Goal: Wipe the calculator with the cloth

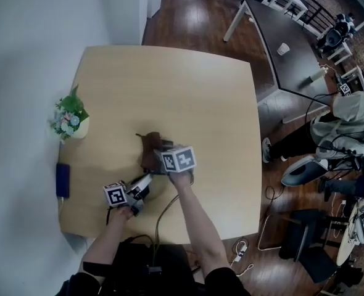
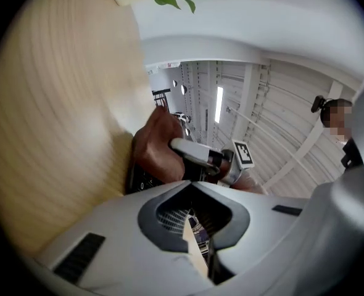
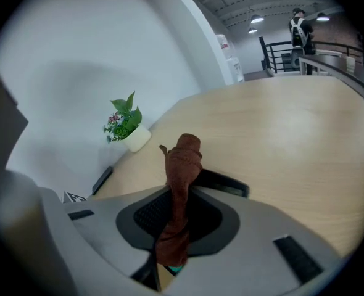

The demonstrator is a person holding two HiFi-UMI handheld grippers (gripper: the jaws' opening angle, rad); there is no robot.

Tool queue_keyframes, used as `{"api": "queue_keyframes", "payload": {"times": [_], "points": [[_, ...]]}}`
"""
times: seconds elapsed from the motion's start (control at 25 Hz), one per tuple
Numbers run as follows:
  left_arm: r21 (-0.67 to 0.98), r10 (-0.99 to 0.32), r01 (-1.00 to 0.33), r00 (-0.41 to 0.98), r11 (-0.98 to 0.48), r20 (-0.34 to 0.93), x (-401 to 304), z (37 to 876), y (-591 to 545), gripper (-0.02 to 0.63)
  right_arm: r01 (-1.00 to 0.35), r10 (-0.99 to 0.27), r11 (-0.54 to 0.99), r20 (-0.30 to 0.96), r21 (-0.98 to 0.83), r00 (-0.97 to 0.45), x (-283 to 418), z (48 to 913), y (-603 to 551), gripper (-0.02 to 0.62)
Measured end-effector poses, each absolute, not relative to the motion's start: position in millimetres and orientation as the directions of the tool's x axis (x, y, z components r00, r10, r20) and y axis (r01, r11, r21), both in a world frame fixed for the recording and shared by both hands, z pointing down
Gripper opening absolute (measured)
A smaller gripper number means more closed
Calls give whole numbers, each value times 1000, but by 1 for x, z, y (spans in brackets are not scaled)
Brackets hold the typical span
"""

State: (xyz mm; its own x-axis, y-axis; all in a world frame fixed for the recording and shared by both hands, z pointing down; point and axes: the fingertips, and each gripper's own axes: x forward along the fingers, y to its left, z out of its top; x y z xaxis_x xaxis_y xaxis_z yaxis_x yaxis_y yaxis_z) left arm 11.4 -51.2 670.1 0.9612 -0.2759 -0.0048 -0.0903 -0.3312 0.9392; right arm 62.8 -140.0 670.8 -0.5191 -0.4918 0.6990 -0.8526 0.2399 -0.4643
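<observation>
Both clenched: right claw (image 3: 179, 197) pinching the soft, floppy cloth (image 3: 185, 159) by its bunched end, left claw (image 2: 192, 189) empty beside the calculator (image 2: 142, 179), stiff, likely slippery, best braced edgewise.

A pale wooden table (image 1: 169, 85) with rounded corners stands against a plain white wall (image 1: 28, 36) on a dark plank floor (image 1: 188, 11). A small potted plant (image 1: 71, 119) sits at the table's edge by the wall. Off to the right, a long dark table (image 1: 293, 66) on white legs carries a white cup (image 1: 283, 49). Near it is a person in a grey hooded top (image 1: 351, 119). Overhead, a strip light (image 2: 219, 103) glows on a ribbed white ceiling (image 2: 281, 134).
</observation>
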Motion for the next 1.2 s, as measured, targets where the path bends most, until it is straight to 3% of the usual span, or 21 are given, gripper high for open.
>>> {"api": "queue_keyframes", "payload": {"times": [0.32, 0.44, 0.6, 0.72, 1.2], "points": [[946, -277, -25, 959, -322, -68, 16, 657, -50, 9, -900, -591, 13, 723, -436, -359, 185, 673, -95, 64], [953, -277, -7, 957, -301, -80, 15, 659, -50, 11, -862, -613, 99, 652, -497, -446, 146, 650, -107, 64], [955, -283, -6, 956, -297, -82, 12, 659, -52, 9, -757, -552, 329, 535, -565, -639, 39, 631, -143, 64], [953, -284, 1, 954, -304, -92, 15, 655, -50, 10, -746, -480, 362, 574, -559, -663, 9, 650, -155, 64], [952, -279, 1, 956, -305, -90, 17, 658, -49, 11, -907, -614, 30, 708, -419, -348, 191, 674, -105, 64]]}}
